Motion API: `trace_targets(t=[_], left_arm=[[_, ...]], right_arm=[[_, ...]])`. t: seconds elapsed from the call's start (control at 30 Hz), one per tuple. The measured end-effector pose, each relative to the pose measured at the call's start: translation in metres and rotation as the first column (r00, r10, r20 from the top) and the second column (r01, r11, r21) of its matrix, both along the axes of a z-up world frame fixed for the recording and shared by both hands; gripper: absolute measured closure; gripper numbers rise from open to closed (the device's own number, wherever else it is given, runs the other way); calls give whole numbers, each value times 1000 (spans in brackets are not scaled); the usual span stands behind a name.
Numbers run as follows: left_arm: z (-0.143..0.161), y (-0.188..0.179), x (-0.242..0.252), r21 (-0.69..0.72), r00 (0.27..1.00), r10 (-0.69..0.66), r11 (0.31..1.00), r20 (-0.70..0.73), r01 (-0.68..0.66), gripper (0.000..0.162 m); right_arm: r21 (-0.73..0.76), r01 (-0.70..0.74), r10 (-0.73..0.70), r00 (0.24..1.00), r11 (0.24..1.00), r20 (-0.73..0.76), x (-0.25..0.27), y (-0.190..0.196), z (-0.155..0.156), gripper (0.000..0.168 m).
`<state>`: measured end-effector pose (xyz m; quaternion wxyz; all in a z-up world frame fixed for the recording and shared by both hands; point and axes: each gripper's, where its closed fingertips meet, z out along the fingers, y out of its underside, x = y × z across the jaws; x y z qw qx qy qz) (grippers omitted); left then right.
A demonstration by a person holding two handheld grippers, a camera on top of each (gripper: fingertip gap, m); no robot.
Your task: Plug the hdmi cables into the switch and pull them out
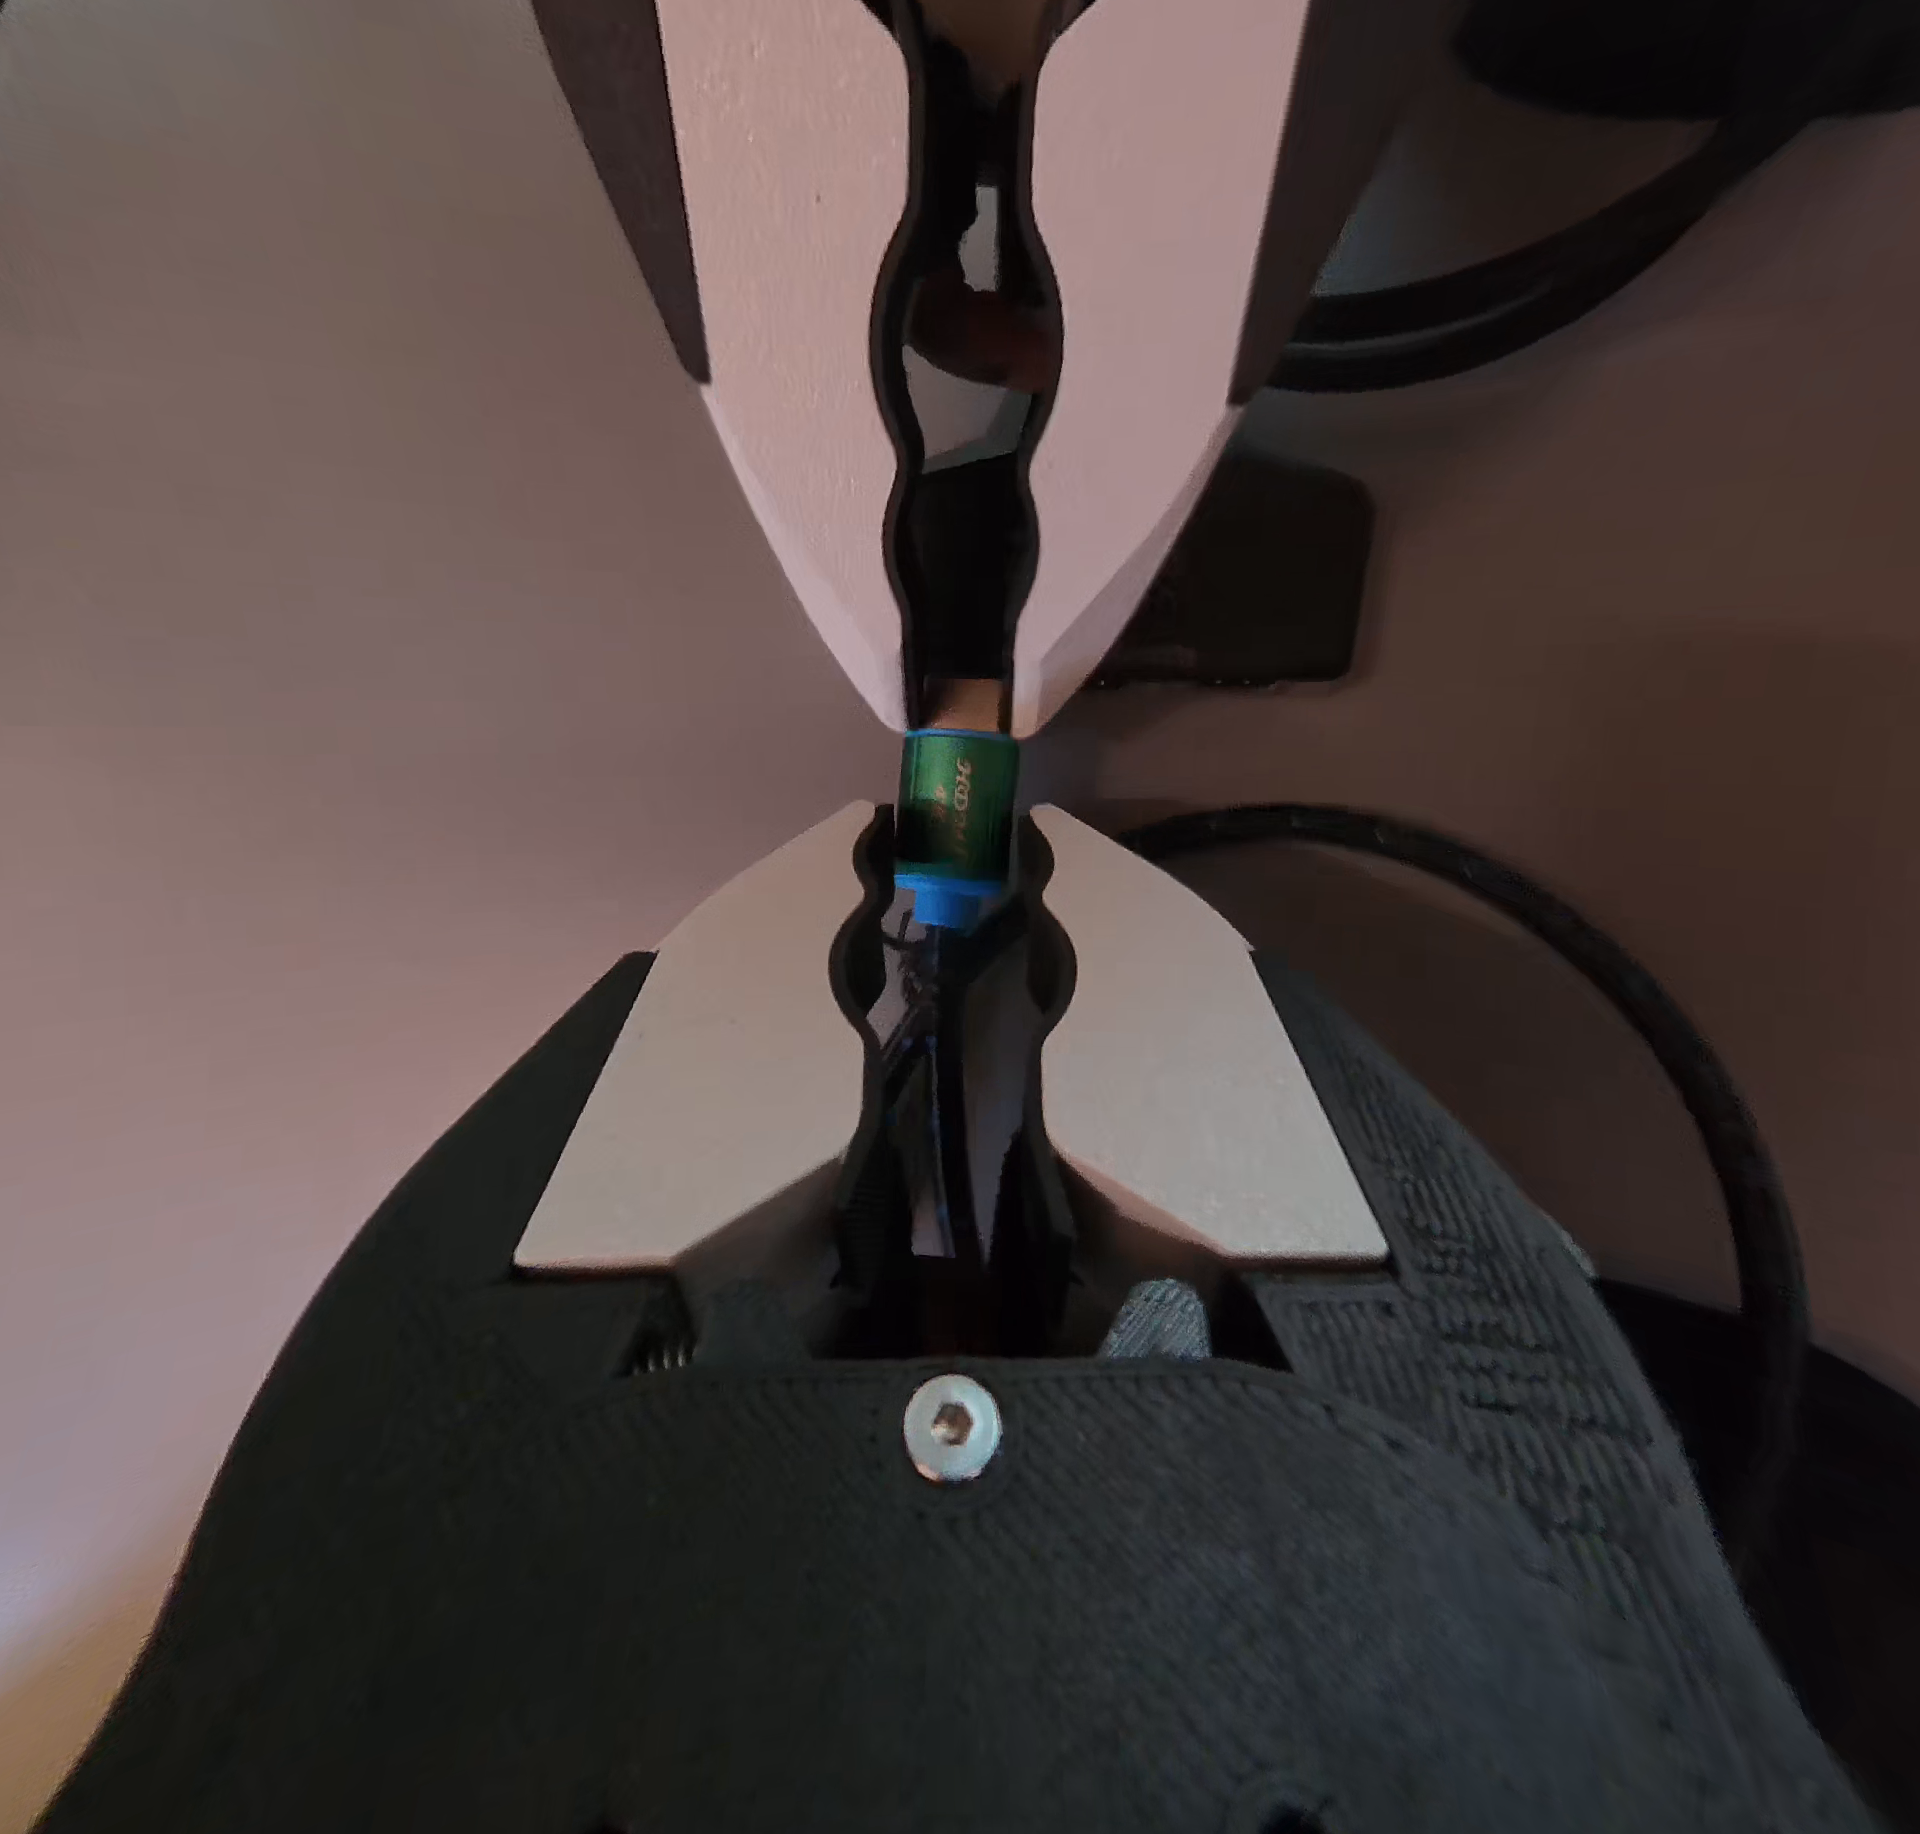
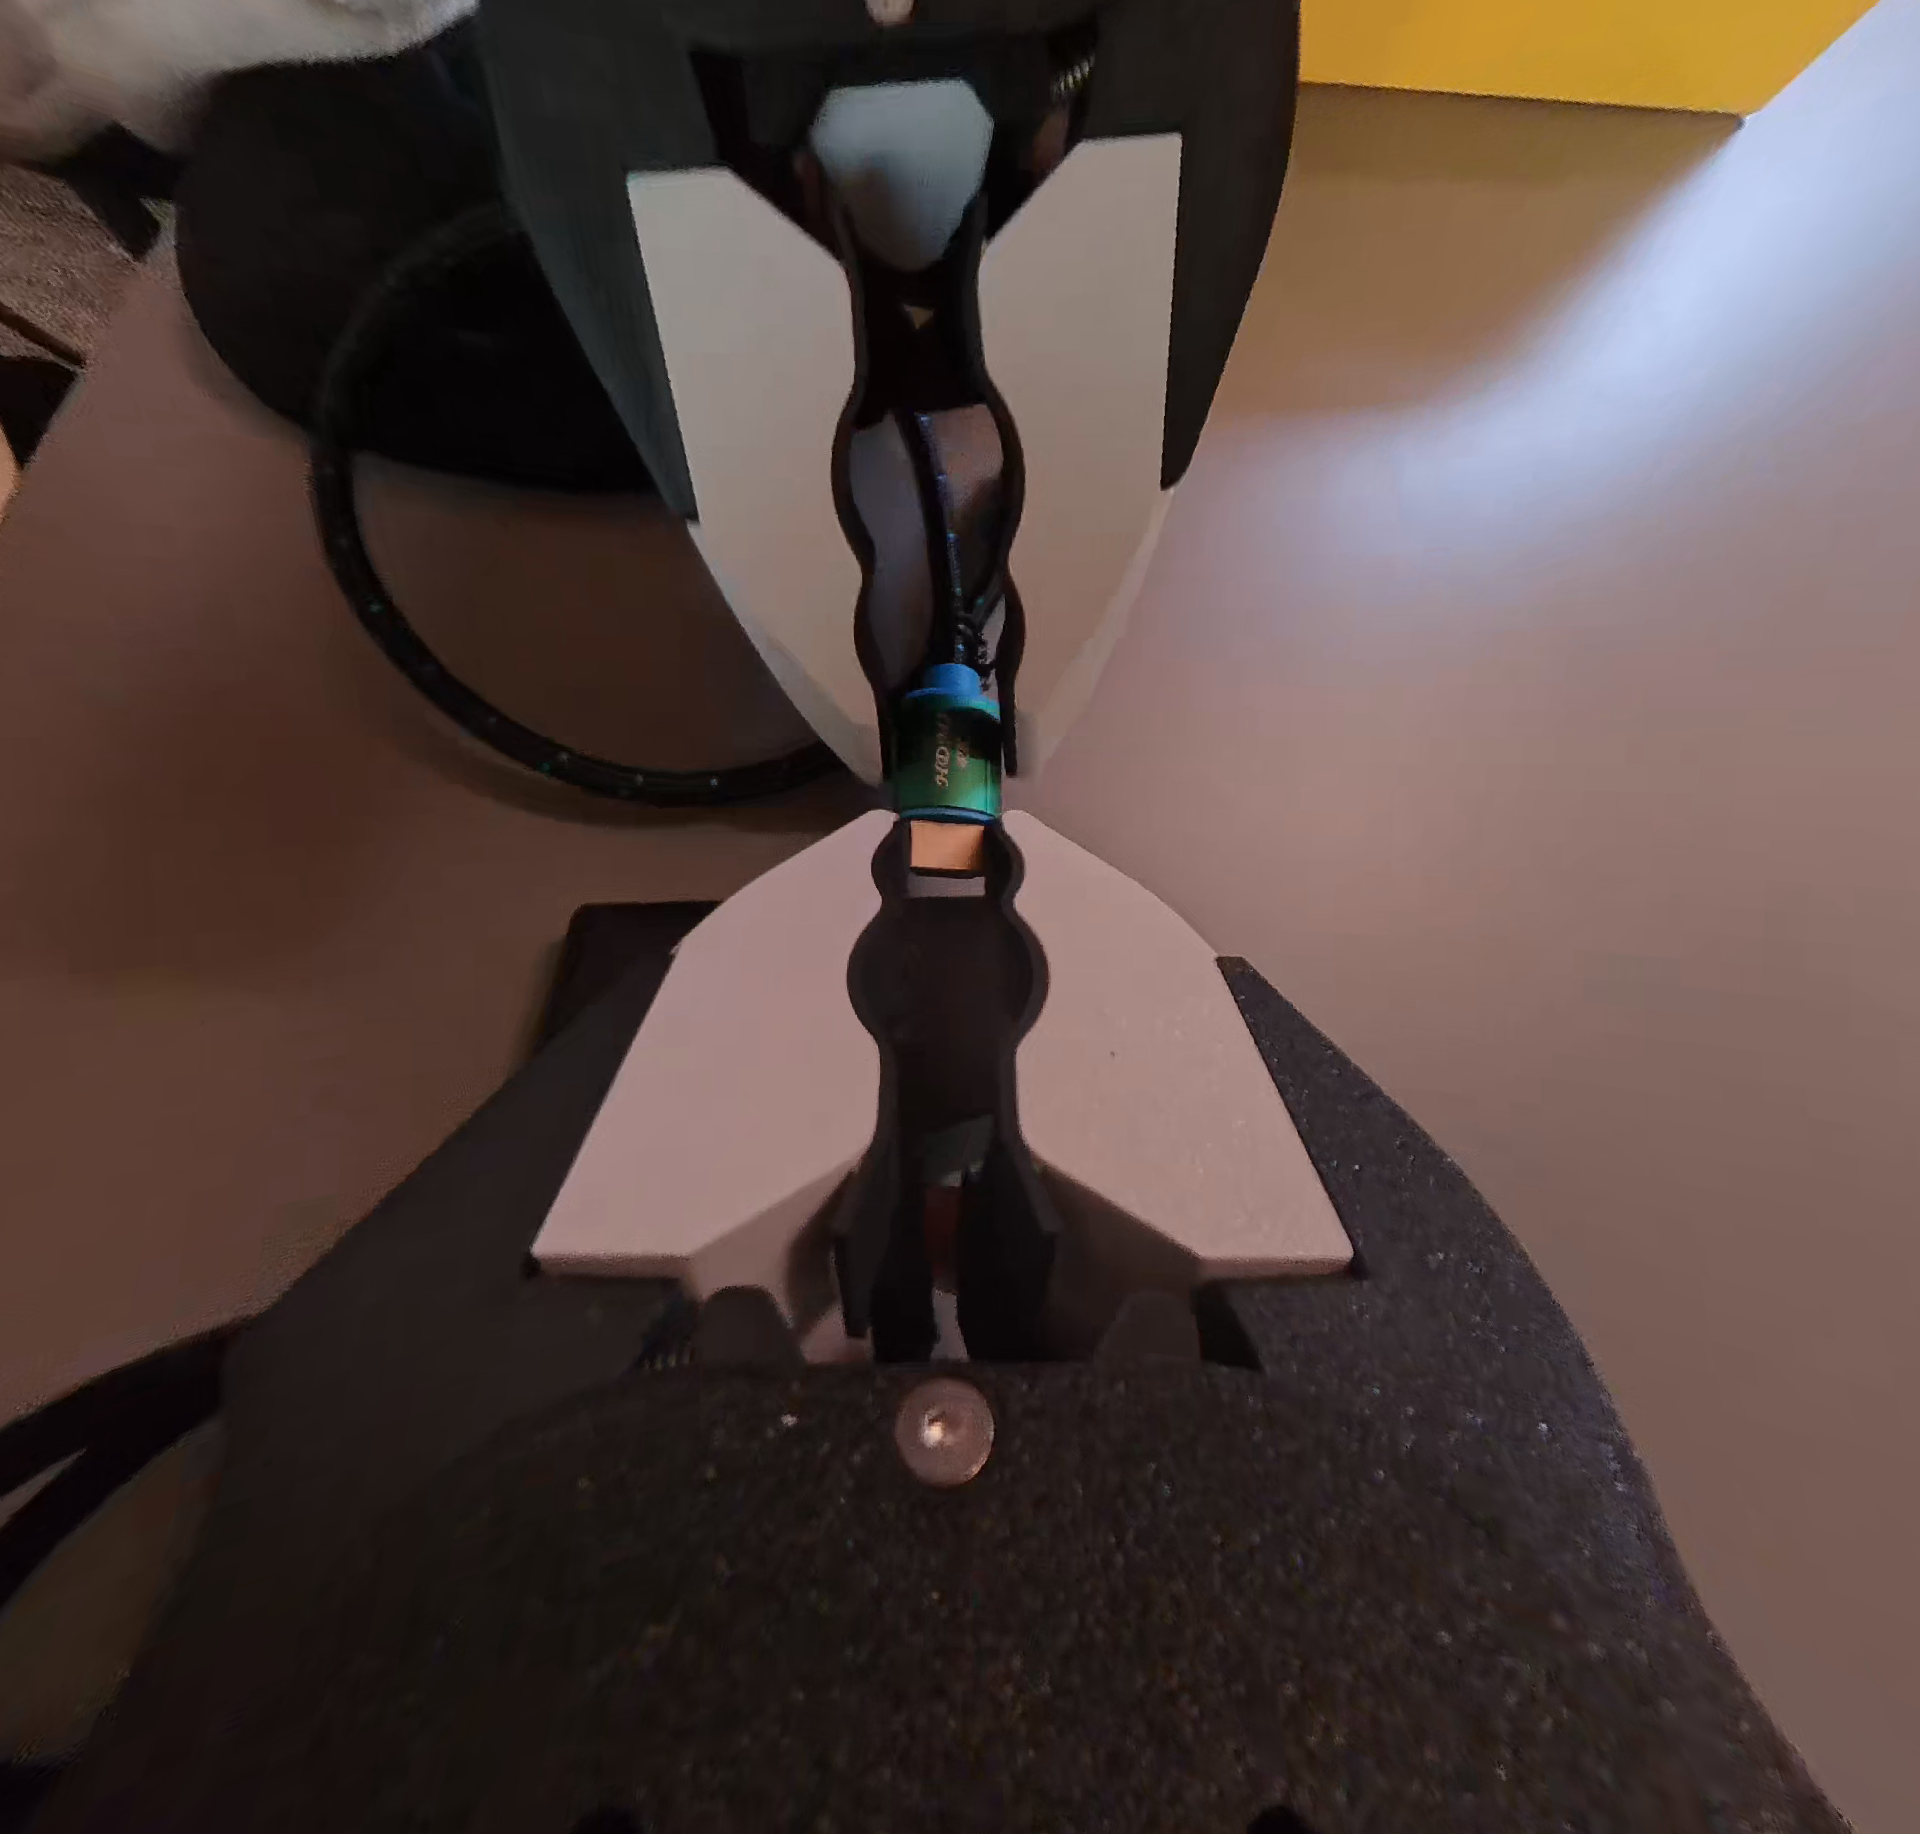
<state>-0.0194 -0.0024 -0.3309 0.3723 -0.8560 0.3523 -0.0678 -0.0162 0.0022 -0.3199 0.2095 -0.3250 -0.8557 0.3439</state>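
Plug (image 1: 954, 808) lengthwise between facing claws

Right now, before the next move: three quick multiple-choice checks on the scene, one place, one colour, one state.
1. Where is the plug's gold tip?
A. Between the tips of the right tongs
B. Inside the switch
C. Flat on the table

2. What colour is the plug shell?
A. Red
B. White
C. Green

3. What state are the left tongs in?
A. Wide open and empty
B. Shut on the plug
C. Lying on the table

Answers:
1 A: the right wrist view shows the tip sitting in the notch at that gripper's tips.
2 C: the shell is green in both views, with a blue collar behind it.
3 B: the fingers close on the shell's collar end.
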Motion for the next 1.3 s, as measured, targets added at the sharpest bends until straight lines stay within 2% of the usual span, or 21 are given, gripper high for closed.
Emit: trace_targets(t=[0.27,0.53,0.63,0.67,0.77,0.87,0.93,1.03,1.17,1.3], left_arm=[[-3,2,-4,2,999,26,1000,46,-26,141],[-7,3,-5,14,1000,-1,1000,11,0,140],[-8,3,-7,-17,999,42,999,17,-42,141],[-8,3,-9,-35,998,70,997,7,-70,141],[-8,3,-16,-79,990,120,989,-67,-126,141],[-9,4,-12,-125,989,102,985,-112,-115,141],[-9,5,-9,-133,986,82,986,-143,-101,141],[-8,3,-6,-122,981,60,989,-183,-84,141],[-9,2,-6,-133,974,63,987,-216,-93,141],[-9,3,-7,-133,965,42,988,-259,-79,141]], right_arm=[[85,-26,31,998,996,-53,-2,5,-6,155],[59,-32,37,997,998,-72,-2,5,-5,155],[69,-7,12,997,998,-76,-4,8,-5,154],[76,5,0,997,997,-74,-3,10,-4,150],[-37,44,-44,999,998,9,10,13,3,91],[-65,76,-68,990,995,122,26,19,-10,59],[-77,70,-58,987,995,149,31,15,-15,51],[17,55,-57,979,998,194,38,15,-32,36],[-2,64,-63,982,998,178,35,12,-30,47],[-8,67,-64,983,998,174,35,11,-29,49]])
